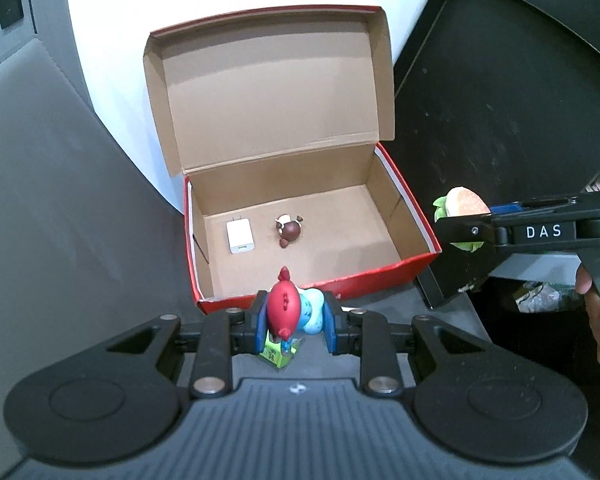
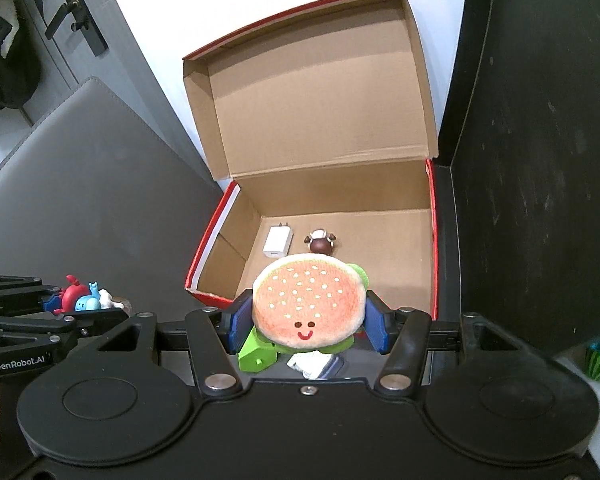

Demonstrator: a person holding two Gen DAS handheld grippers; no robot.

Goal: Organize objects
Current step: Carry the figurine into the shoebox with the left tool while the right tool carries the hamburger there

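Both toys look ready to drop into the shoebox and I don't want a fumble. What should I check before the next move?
1. Box lid open: ok.
2. Right gripper shut on burger plush: ok.
3. Left gripper shut on red and blue toy: ok.
4. Bare floor right of the charger and brown figure: ok.
5. Burger plush over the opening: ok, judged by the right wrist view.
6. Red and blue toy past the box's near wall: not ok, short of it.

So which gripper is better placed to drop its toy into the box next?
Right, probably. The right gripper holds the burger plush apparently at the red box's near rim, while the left gripper with the red and blue toy sits short of it.
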